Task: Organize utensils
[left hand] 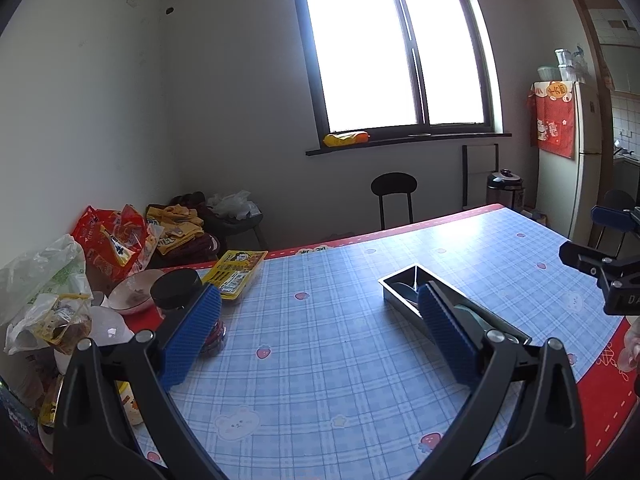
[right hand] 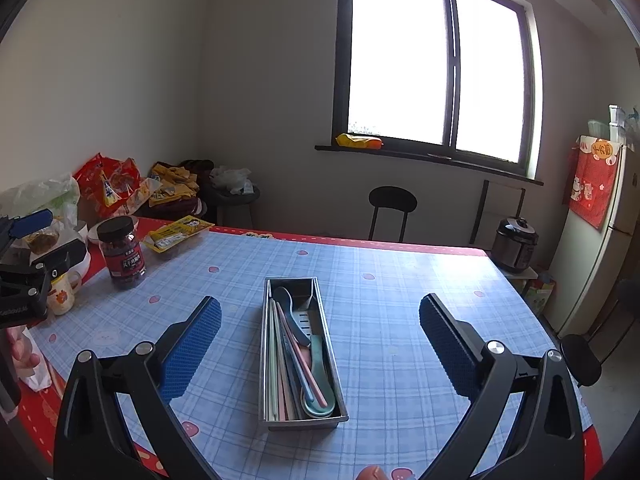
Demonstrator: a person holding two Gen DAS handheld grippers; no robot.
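Note:
A long metal utensil tray (right hand: 265,344) lies on the blue checked tablecloth, holding spoons (right hand: 289,308), several pastel chopsticks (right hand: 280,364) and a knife. My right gripper (right hand: 320,336) is open and empty, its blue pads on either side of the tray, above it. In the left wrist view the tray (left hand: 400,280) lies behind the right pad. My left gripper (left hand: 320,332) is open and empty over bare cloth, left of the tray. The right gripper also shows at the right edge of the left wrist view (left hand: 600,264).
At the table's left stand a dark jar with a black lid (right hand: 121,254), a yellow food pack (right hand: 176,234), bowls (left hand: 132,292), a mug (right hand: 64,294) and snack bags (left hand: 112,244). A black stool (right hand: 392,204), a cooker (right hand: 514,244) and a fridge (right hand: 600,248) stand beyond the table.

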